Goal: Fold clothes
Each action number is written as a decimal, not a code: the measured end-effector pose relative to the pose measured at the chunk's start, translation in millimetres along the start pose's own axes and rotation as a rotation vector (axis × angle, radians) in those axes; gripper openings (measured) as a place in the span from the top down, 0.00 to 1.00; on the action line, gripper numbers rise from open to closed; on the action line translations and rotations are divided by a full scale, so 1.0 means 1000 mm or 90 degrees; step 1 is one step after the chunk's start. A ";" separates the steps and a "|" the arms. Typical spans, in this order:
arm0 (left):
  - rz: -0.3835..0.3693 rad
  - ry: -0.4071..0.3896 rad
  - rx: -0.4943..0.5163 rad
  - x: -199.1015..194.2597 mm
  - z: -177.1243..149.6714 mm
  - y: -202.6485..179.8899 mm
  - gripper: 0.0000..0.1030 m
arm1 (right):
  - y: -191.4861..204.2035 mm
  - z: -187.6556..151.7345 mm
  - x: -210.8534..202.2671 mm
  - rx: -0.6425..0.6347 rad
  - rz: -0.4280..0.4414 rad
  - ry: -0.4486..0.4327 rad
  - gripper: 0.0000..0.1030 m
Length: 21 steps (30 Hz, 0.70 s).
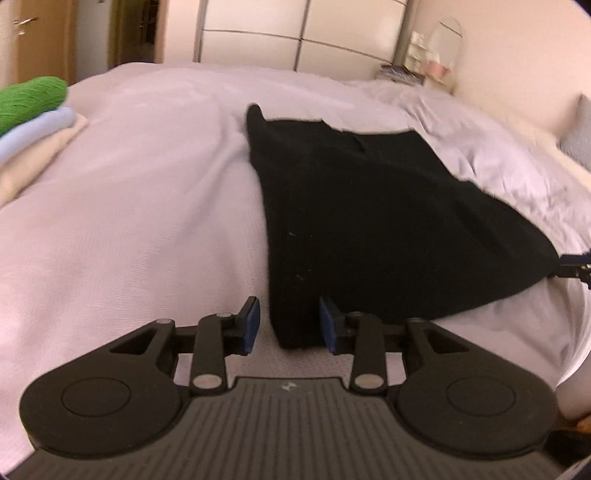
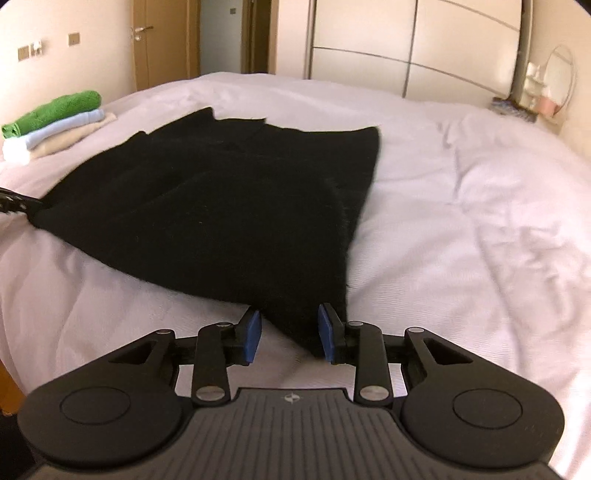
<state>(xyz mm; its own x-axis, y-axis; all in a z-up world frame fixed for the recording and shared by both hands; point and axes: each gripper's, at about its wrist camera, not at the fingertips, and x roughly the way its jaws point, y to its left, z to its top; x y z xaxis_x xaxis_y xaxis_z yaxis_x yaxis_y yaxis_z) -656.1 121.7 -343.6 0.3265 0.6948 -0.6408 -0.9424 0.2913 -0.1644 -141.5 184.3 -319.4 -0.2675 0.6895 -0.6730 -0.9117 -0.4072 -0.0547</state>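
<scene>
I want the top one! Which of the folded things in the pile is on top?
The green towel is on top of the pile. Below it lie a light blue piece and a cream one.

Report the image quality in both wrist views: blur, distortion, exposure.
Left wrist view: motion blur smears the far bedding; fisheye bends the wardrobe lines; the black garment is a detailless dark mass. Right wrist view: sharper, same barrel distortion, warm light, garment equally underexposed.

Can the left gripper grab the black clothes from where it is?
Probably yes. The left gripper already has a near corner of the black garment between its open blue pads, and nothing blocks it.
</scene>
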 end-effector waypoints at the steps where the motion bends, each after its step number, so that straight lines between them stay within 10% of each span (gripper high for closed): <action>1: -0.001 -0.007 -0.007 -0.008 0.002 0.000 0.70 | -0.002 0.002 -0.007 0.010 -0.007 -0.008 0.58; 5: -0.033 -0.019 -0.072 -0.010 0.013 0.010 0.47 | -0.030 0.005 -0.025 0.143 0.025 -0.056 0.47; 11: -0.038 0.017 -0.154 0.023 0.011 0.017 0.87 | -0.057 -0.005 0.004 0.315 0.088 -0.043 0.58; 13: -0.047 -0.007 -0.166 0.012 0.006 0.018 0.90 | -0.057 -0.005 0.014 0.335 0.088 -0.036 0.86; 21: 0.018 0.012 -0.125 0.022 0.003 0.003 0.85 | -0.055 0.005 0.026 0.251 0.016 -0.045 0.90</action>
<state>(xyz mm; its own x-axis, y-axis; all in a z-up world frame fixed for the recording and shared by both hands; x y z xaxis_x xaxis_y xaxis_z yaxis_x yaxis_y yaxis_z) -651.4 139.7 -356.4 0.3008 0.6881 -0.6603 -0.9476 0.1376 -0.2882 -100.3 227.8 -330.4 -0.2990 0.7278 -0.6172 -0.9508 -0.1724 0.2573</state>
